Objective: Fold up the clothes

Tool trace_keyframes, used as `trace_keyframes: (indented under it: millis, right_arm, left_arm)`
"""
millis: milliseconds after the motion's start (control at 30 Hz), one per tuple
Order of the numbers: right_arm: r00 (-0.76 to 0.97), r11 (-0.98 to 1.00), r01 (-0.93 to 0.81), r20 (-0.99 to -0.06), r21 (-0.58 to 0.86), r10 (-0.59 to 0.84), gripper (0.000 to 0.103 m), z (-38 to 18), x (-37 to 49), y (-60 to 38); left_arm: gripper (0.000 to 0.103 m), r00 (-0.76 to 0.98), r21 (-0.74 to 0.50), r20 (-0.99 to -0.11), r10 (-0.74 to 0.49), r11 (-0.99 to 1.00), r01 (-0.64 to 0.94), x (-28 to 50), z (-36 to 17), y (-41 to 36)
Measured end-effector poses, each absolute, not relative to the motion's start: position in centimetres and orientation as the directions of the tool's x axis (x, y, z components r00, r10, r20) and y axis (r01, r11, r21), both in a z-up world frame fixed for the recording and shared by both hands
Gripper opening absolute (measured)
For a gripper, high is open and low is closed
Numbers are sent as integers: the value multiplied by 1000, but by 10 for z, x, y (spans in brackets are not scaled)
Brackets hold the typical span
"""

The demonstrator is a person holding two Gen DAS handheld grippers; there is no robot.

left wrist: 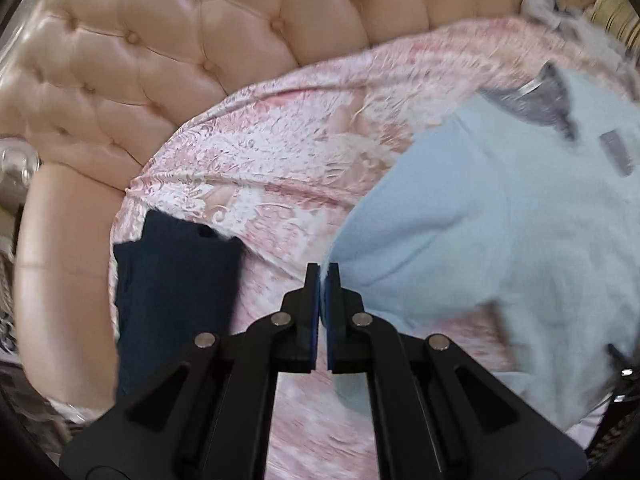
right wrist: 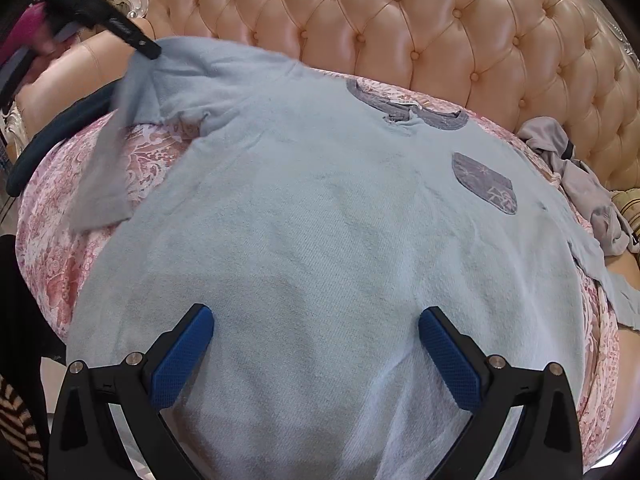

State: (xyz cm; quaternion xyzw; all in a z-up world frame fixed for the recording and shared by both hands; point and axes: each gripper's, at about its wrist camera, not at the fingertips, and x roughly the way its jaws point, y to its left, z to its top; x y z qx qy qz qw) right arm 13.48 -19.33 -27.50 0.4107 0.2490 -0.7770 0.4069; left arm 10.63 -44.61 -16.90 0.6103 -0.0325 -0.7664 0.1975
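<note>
On the bed, left claw (left wrist: 322, 270) pinches the blue shirt's (right wrist: 320, 240) sleeve; right claw (right wrist: 316, 322) spread.

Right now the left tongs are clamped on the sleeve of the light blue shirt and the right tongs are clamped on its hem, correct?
Not quite. The left tongs are shut on the sleeve edge of the light blue shirt, but the right tongs are open: the right wrist view shows their blue pads spread wide apart over the shirt's lower part, gripping nothing.
</note>
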Motion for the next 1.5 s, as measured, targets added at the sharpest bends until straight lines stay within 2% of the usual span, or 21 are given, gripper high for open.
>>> trace_keyframes:
  millis: [133, 167, 200, 233, 300, 400, 467, 567, 667, 767, 833, 900, 933, 967, 1000, 1067, 1433, 1467, 1500]
  right_arm:
    - [-325, -538, 842, -844, -52, -427, 103, -275, 134, -192]
    - [-323, -536, 843, -844, -52, -427, 103, -274, 133, -192]
    - [-322, -534, 844, -845, -51, -427, 103, -274, 133, -191]
    - [-320, -532, 845, -845, -51, -427, 103, -274, 133, -191]
    - [-317, -527, 848, -846, -51, -429, 103, -274, 133, -191]
    - [-314, -522, 852, -846, -51, -431, 103, -275, 132, -192]
    - [-316, -524, 850, -846, -51, -430, 103, -275, 133, -192]
    - [-314, -528, 847, -852, -52, -419, 103, -274, 133, -194]
    - [-326, -566, 822, -863, -58, -385, 103, -266, 132, -197]
    - [-274, -552, 830, -806, 76, -524, 103, -240, 135, -199]
    - [-121, -458, 851, -753, 256, -646, 103, -230, 134, -209]
    - [-15, -383, 857, -725, 346, -689, 102, -231, 131, -228]
    - [20, -360, 859, -727, 363, -687, 100, -235, 130, -242]
    - [46, -343, 864, -737, 368, -674, 89, -240, 129, -254]
    - [70, -328, 870, -751, 368, -657, 70, -246, 129, -267]
    - [117, -299, 878, -772, 375, -624, 57, -259, 131, -291]
    - [253, -237, 872, -808, 429, -532, 57, -291, 137, -348]
    - [260, -237, 871, -814, 430, -520, 50, -293, 138, -349]
    - [274, -236, 866, -814, 441, -512, 29, -295, 138, -348]
  left_arm:
    - [8, -114, 267, -948, -298, -937, 226, 99, -208, -460]
    - [13, -124, 251, -951, -283, -942, 221, 101, -213, -461]
    - [34, -148, 233, -951, -270, -946, 227, 105, -214, -461]
    - [71, -172, 214, -951, -257, -949, 232, 109, -214, -461]
    - [101, -248, 181, -936, -248, -947, 266, 122, -204, -462]
    - [102, -376, 135, -889, -262, -934, 330, 147, -177, -462]
    - [102, -454, 150, -836, -310, -923, 354, 168, -153, -445]
    - [102, -516, 178, -802, -302, -945, 275, 198, -139, -393]
    - [102, -520, 198, -805, -284, -956, 215, 230, -157, -339]
    - [102, -511, 61, -836, -201, -959, 277, 253, -178, -327]
    - [102, -502, 5, -847, -175, -946, 323, 266, -191, -324]
    - [102, -478, 0, -860, -175, -939, 343, 276, -203, -317]
    - [102, -461, 16, -870, -177, -943, 332, 278, -206, -312]
    - [102, -446, 47, -875, -191, -948, 315, 280, -209, -308]
    - [102, -440, 82, -872, -215, -950, 301, 282, -208, -304]
    - [102, -454, 90, -863, -220, -953, 291, 286, -202, -304]
    - [102, -458, 76, -853, -249, -929, 362, 298, -199, -332]
    - [102, -459, 75, -853, -248, -929, 362, 298, -199, -332]
    - [102, -459, 74, -853, -247, -930, 361, 298, -199, -332]
